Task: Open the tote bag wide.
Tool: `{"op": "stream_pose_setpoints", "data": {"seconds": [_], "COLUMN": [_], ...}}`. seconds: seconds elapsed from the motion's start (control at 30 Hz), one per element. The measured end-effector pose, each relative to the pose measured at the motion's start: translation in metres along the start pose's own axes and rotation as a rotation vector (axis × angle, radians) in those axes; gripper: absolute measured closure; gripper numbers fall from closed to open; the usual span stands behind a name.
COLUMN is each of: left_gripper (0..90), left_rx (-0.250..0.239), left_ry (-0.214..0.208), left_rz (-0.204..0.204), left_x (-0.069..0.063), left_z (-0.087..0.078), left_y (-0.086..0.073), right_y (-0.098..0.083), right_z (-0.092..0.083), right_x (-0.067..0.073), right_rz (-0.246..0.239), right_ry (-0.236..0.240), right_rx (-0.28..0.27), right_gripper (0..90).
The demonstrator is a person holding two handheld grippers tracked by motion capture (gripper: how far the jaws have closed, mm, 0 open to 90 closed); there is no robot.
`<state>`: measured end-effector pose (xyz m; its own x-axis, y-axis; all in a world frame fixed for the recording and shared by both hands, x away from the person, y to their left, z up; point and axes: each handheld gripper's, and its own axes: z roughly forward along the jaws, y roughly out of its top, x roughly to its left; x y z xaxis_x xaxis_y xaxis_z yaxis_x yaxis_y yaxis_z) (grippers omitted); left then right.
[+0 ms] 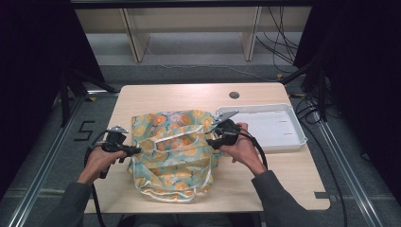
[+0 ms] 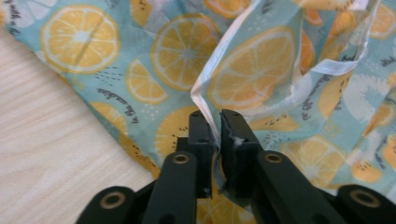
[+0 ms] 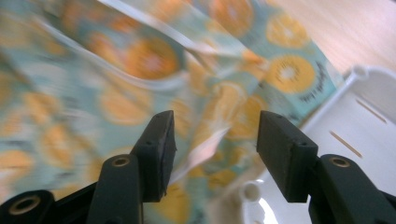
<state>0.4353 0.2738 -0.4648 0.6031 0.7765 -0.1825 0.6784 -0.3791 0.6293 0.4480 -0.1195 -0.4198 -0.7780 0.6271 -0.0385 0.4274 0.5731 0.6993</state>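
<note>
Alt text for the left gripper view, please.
The left claw, two black jaws rising from the bottom, is shut on a white-trimmed edge of a blue cloth printed with orange slices. The cloth lies rumpled on a pale wooden table.

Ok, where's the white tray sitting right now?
In the high view the white tray lies on the right half of the table, its near left corner beside the lemon-print cloth and the right hand-held gripper.

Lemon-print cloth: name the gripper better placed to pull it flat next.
Left. The left gripper has its jaws shut on a white-trimmed edge of the lemon-print cloth. The right gripper stands open, nothing pinched, beside the white tray, so it must regrip first.
</note>
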Motion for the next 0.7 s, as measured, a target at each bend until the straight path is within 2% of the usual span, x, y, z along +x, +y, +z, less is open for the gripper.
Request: {"op": "stream_pose_setpoints", "data": {"seconds": [0.07, 0.17, 0.2, 0.27, 0.33, 0.37, 0.43, 0.5, 0.53, 0.57, 0.63, 0.67, 0.7], "left_gripper": [84.1, 84.9, 85.0, 85.0, 84.9, 84.9, 84.9, 84.9, 84.9, 84.9, 84.9, 84.9, 84.9], "left_rx": [-0.018, -0.005, -0.022, -0.014, -0.006, -0.005, -0.028, -0.002, -0.010, -0.015, -0.011, -0.003, -0.014], "left_ry": [-0.001, 0.001, 0.002, 0.006, 0.001, 0.005, 0.006, 0.013, 0.006, 0.005, 0.001, 0.012, 0.006], "left_rz": [0.003, -0.005, -0.004, -0.004, -0.005, -0.005, -0.004, 0.002, 0.000, 0.000, 0.001, 0.000, -0.002], "left_x": [0.000, -0.001, -0.001, -0.001, 0.000, -0.001, -0.001, -0.001, -0.001, -0.001, 0.000, 0.000, 0.001], "left_z": [0.000, -0.001, 0.000, -0.001, -0.001, -0.002, -0.001, -0.004, -0.004, -0.003, -0.004, -0.006, -0.005], "left_y": [0.000, 0.002, 0.001, 0.002, 0.002, 0.002, 0.001, 0.002, 0.002, 0.002, 0.002, 0.002, 0.002], "right_y": [0.001, 0.003, 0.003, 0.003, 0.002, 0.000, -0.005, -0.009, -0.012, -0.013, -0.018, -0.019, -0.020], "right_z": [-0.012, -0.027, -0.027, -0.023, -0.013, -0.003, 0.014, 0.027, 0.032, 0.038, 0.042, 0.045, 0.046], "right_x": [0.008, 0.026, 0.030, 0.040, 0.050, 0.054, 0.057, 0.058, 0.058, 0.056, 0.056, 0.056, 0.055], "right_rz": [-0.018, -0.029, -0.058, -0.088, -0.117, -0.113, -0.164, -0.196, -0.209, -0.269, -0.249, -0.272, -0.318], "right_ry": [0.023, 0.046, 0.073, 0.101, 0.153, 0.169, 0.158, 0.133, 0.106, 0.088, 0.079, 0.073, 0.069], "right_rx": [-0.033, -0.032, -0.050, -0.065, -0.028, -0.015, 0.029, 0.078, 0.105, 0.117, 0.148, 0.152, 0.168], "right_gripper": [47.3, 47.0, 47.1, 46.7, 45.6, 45.1, 44.8, 44.6, 44.1, 43.9, 43.6, 43.1, 42.7]}}
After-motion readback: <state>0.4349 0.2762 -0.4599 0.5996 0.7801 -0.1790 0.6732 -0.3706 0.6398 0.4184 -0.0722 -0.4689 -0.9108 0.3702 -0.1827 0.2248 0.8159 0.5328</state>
